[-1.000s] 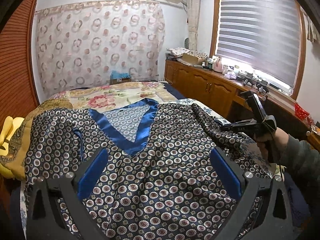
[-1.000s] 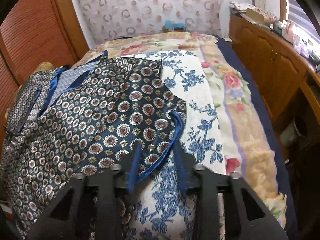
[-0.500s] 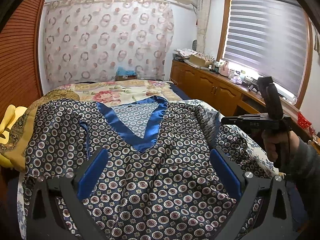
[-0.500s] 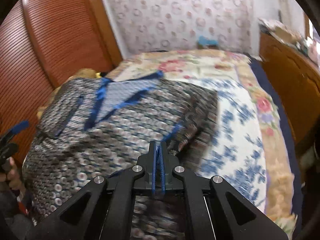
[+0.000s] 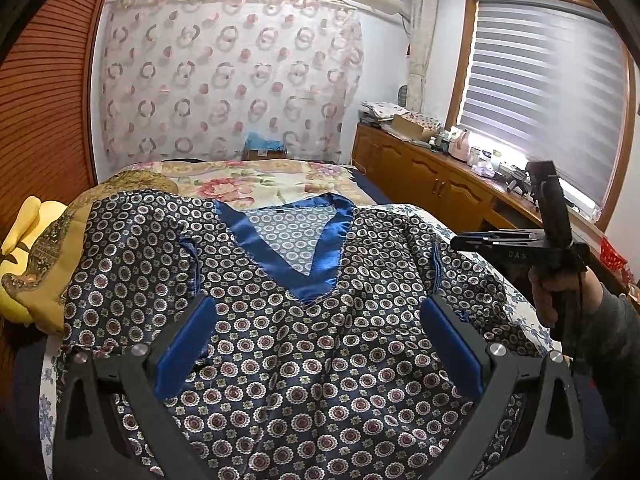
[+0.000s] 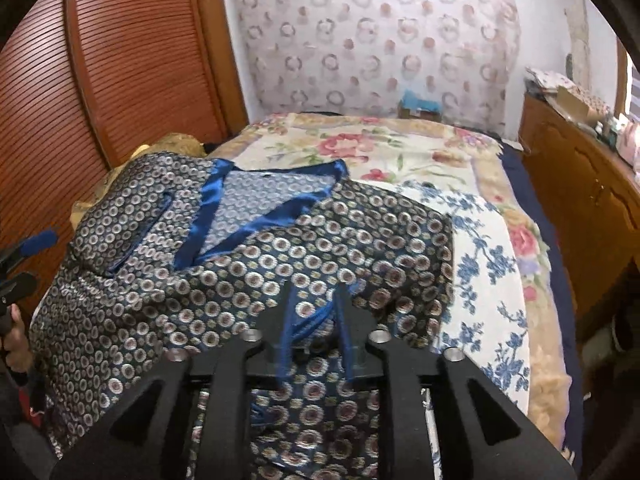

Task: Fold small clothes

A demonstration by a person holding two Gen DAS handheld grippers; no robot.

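A dark blue patterned top [image 5: 304, 344] with a shiny blue V-neck collar [image 5: 288, 248] lies face up on the bed; it also shows in the right wrist view [image 6: 256, 264]. Its right sleeve is folded in over the body, with its blue-trimmed cuff [image 6: 312, 320] between my right fingers. My left gripper [image 5: 316, 336] is open wide and empty above the top's chest. My right gripper [image 6: 314, 300] is partly open over the folded sleeve, and it shows from the side in the left wrist view [image 5: 472, 240], held above the top's right edge.
The bed [image 6: 492, 264] carries a floral quilt and a blue-flowered white sheet. A yellow pillow [image 5: 24, 240] lies at the left edge. A wooden cabinet [image 5: 432, 184] with clutter runs along the right wall under the window. A wooden slatted wardrobe [image 6: 120, 60] stands on the left.
My right gripper carried the right sleeve leftwards over the top's body, then opened from shut and let it go. My left gripper stayed open above the chest.
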